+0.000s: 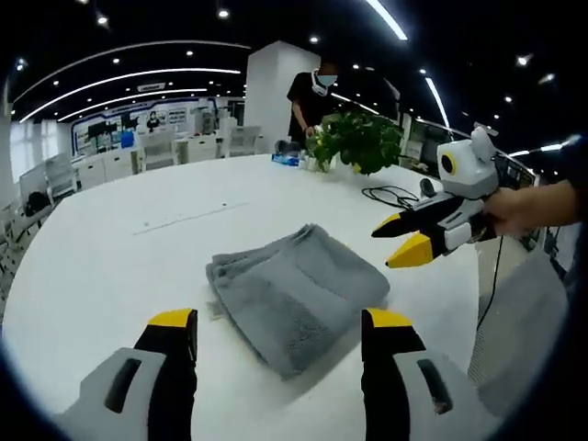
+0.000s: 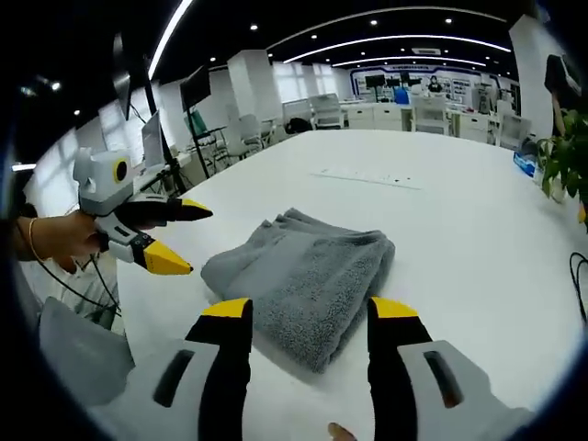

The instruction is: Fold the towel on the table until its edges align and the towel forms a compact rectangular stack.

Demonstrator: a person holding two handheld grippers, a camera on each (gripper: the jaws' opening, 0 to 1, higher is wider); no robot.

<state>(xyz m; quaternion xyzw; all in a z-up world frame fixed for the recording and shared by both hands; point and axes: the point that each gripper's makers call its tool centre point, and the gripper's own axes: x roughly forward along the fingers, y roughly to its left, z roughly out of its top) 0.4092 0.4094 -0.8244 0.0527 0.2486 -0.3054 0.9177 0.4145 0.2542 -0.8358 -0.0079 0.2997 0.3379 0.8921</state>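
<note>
Towel: one grey towel (image 1: 296, 296) is seen lying near the middle of the white tabletop (image 1: 119, 248), already folded into a thick, roughly rectangular stack with layered edges showing at one end.
Left gripper (image 1: 276, 358): its jaws are held apart and empty, just short of the towel's near edge.
Right gripper (image 2: 309, 354): its jaws are likewise spread and empty, close before the towel's opposite side; nothing is gripped.
Step in hand: the fold is judged nearly or fully done; the edges should be checked for alignment, and any loose layer should be nudged square rather than lifted, so that the stack is not disturbed.
Count: one towel, two grippers, one potted plant (image 1: 356, 140), one person (image 1: 310, 96) standing beyond the tabletop.
</note>
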